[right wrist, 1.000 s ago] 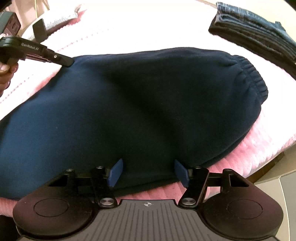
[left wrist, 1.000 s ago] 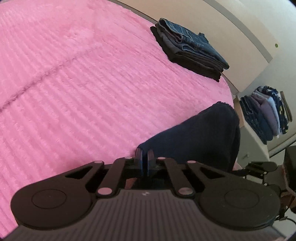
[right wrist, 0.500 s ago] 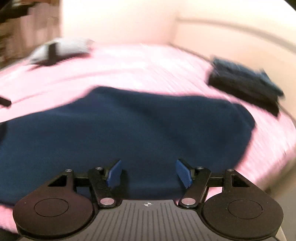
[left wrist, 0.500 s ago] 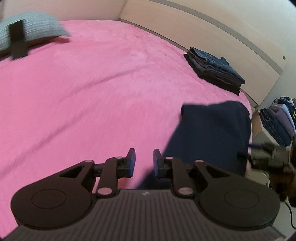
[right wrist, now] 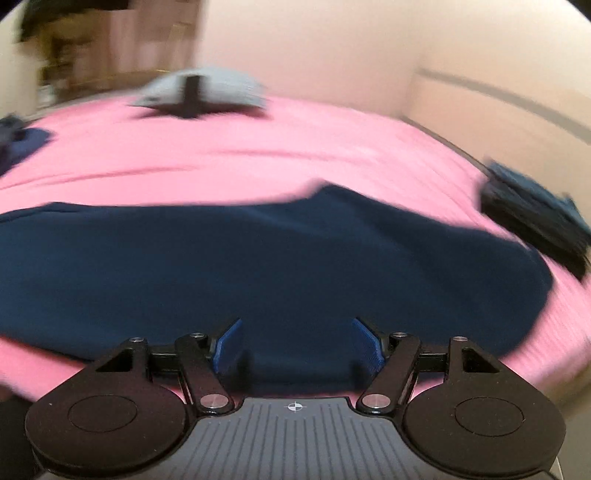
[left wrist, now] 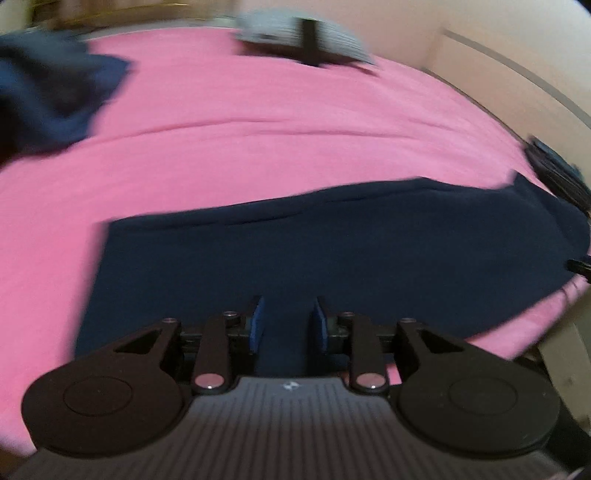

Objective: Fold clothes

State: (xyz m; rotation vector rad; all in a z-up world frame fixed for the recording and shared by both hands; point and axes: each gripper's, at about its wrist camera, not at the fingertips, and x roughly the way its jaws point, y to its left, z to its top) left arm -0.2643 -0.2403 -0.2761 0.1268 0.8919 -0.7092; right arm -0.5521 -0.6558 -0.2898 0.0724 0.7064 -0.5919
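A folded dark navy garment (left wrist: 332, 258) lies flat on the pink bed cover (left wrist: 258, 140), near the bed's front edge; it also shows in the right wrist view (right wrist: 258, 266). My left gripper (left wrist: 288, 325) is open and empty, its blue pads just above the garment's near edge. My right gripper (right wrist: 297, 347) is open wide and empty, over the garment's near edge. Both views are blurred by motion.
A stack of folded jeans (right wrist: 535, 218) sits at the bed's right side, also in the left wrist view (left wrist: 557, 173). A grey pillow (left wrist: 299, 33) lies at the far end (right wrist: 201, 92). A loose dark blue garment (left wrist: 55, 96) lies at the far left.
My left gripper has let go of the navy garment, opened, and swung back to face it. My right gripper has pulled back and stayed open. The garment now lies flat.
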